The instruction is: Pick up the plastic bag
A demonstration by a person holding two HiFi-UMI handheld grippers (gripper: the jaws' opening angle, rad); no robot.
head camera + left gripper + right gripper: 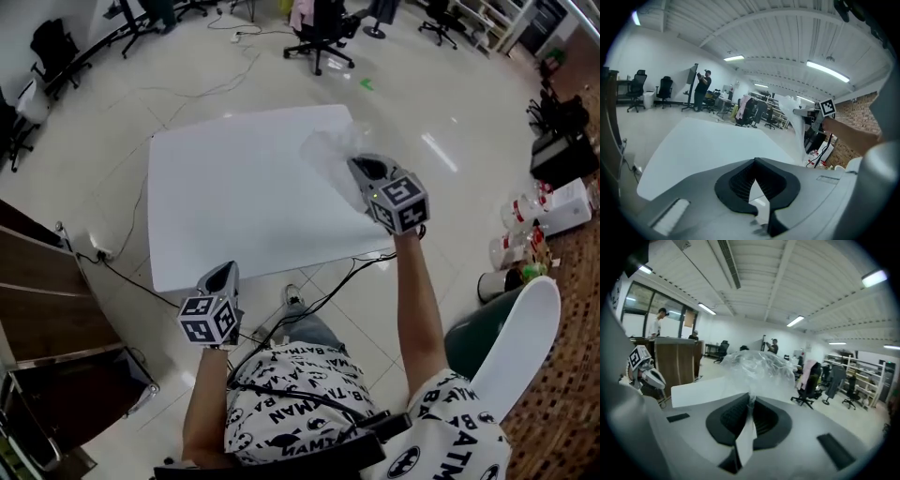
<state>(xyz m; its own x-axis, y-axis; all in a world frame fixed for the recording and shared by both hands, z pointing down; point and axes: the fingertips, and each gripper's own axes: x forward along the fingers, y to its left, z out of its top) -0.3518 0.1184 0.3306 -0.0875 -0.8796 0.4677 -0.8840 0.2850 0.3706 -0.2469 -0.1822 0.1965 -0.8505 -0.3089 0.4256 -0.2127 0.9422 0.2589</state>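
"Grey pads of the left gripper [224, 277], nearest the body at the near edge of the white table [225, 197] — is anything held between them?"

"Nothing is seen there; its jaws are closed on themselves. The plastic bag [330, 150] is pinched by the right gripper [362, 168], which is clenched on a fold of film above the table's right part."

"Which step is judged to be in hand?"

"The lift — though whether the lowest fold is clear of the tabletop cannot be told. A steady raise is called for, with the pinch kept firm, since thin film may slip."

"And room?"

"Bottles [521, 217] are crowded on the floor at right. Open floor is left beyond the far edge, up to the office chair [319, 42]."
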